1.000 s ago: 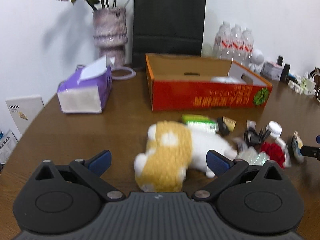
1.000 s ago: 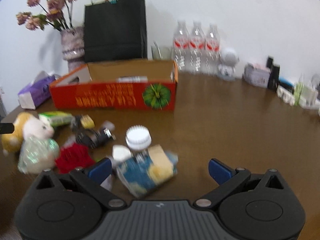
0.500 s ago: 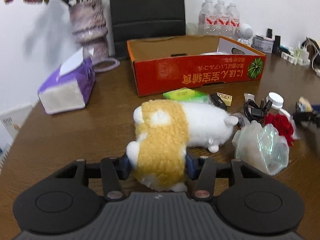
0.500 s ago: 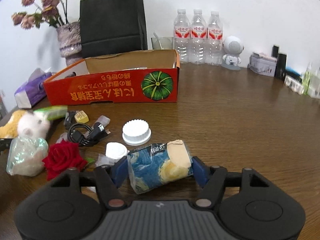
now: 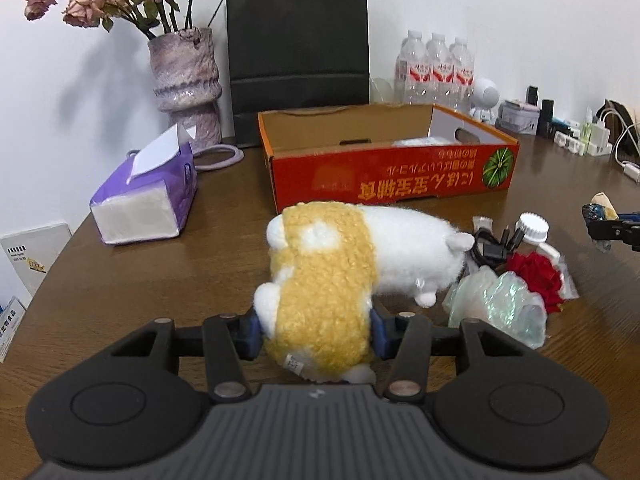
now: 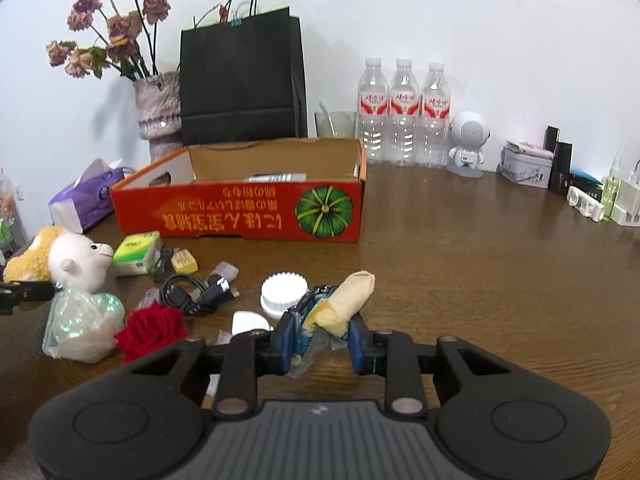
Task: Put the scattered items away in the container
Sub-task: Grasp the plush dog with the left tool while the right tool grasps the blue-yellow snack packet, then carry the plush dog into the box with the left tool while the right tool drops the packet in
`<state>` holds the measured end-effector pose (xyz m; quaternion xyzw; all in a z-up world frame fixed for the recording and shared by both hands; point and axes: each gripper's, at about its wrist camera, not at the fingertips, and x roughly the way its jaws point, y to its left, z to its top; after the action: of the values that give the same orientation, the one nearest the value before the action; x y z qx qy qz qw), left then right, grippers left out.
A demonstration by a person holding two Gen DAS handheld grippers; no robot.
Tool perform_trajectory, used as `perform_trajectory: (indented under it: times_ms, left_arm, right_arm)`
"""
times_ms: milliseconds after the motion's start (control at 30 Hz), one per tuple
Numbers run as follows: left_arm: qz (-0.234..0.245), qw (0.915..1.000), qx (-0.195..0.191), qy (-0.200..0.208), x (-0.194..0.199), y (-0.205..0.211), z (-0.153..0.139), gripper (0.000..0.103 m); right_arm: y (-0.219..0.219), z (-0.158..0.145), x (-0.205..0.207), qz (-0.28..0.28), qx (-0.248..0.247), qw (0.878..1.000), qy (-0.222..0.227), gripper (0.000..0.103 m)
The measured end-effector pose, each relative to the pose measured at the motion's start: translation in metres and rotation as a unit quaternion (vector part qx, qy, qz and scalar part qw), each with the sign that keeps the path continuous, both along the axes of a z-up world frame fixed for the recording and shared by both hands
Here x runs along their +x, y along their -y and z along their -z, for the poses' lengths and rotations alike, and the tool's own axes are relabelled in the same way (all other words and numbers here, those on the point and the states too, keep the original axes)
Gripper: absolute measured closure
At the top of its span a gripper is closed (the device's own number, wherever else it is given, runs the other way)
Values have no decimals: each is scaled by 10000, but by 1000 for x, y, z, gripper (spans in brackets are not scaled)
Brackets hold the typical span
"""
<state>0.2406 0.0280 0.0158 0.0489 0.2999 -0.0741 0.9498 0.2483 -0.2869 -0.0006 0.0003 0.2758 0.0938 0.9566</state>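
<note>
My left gripper (image 5: 316,334) is shut on the yellow-and-white plush toy (image 5: 340,264) and holds it just above the table. My right gripper (image 6: 320,340) is shut on a blue-and-yellow snack packet (image 6: 340,308), lifted off the table. The red cardboard box (image 5: 392,176) stands open behind the pile; it also shows in the right wrist view (image 6: 240,216). On the table lie a red rose (image 6: 154,328), a clear plastic bag (image 6: 80,320), a black cable (image 6: 192,296), a white lid (image 6: 282,296) and a green packet (image 6: 136,252).
A purple tissue pack (image 5: 148,196) lies left of the box. A vase (image 5: 186,88), a black paper bag (image 5: 298,56) and water bottles (image 6: 404,112) stand along the wall. A white robot figure (image 6: 468,144) and small containers (image 6: 560,168) stand at the right.
Both grippers went from open to shut: the left on the plush toy, the right on the snack packet. Both items have since been lifted slightly.
</note>
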Motion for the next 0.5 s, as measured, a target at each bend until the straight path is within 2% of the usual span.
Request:
perform_trajectory:
  times_ms: [233,500]
  left_arm:
    - [127,9994,-105,308,5,5,-22,53]
    - [168,9959,-263,850,40,20,-56,53]
  right_arm:
    - [-8,-16,8,-99,60,9997,221,77]
    - [-26,-51,43,-192,231,9973,676,77]
